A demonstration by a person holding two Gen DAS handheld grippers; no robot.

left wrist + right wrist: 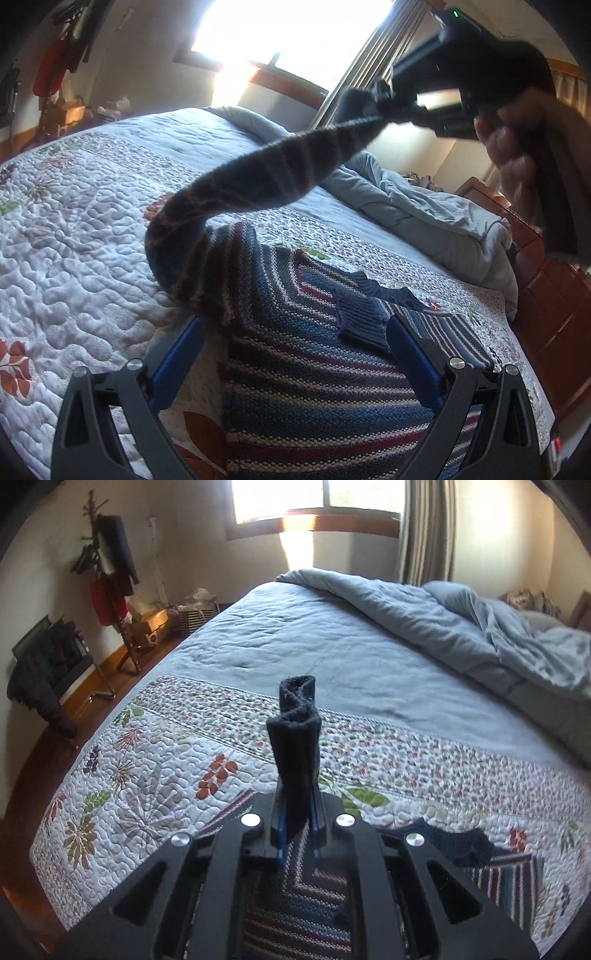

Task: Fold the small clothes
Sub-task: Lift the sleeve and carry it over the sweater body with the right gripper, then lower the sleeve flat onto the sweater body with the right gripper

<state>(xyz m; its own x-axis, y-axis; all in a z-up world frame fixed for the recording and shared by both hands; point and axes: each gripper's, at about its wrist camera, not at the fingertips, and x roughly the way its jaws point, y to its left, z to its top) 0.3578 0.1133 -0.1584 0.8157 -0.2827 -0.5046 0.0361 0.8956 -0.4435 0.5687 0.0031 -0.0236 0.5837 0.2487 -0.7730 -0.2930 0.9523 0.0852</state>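
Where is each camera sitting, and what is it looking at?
Left wrist: sits on the left gripper, which is open, low over the striped sweater on the bed; it looks across the quilt toward the window. A hand holds the right gripper up high, with the sleeve clamped in it.
Right wrist: sits on the right gripper, shut on the sleeve's cuff; it looks down over the bed to the window.
Both show the sweater, the quilt, the blue duvet and the window.

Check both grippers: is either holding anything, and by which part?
The right gripper is shut on the dark cuff of the striped sweater's sleeve, lifting it. The left gripper is open, holding nothing.
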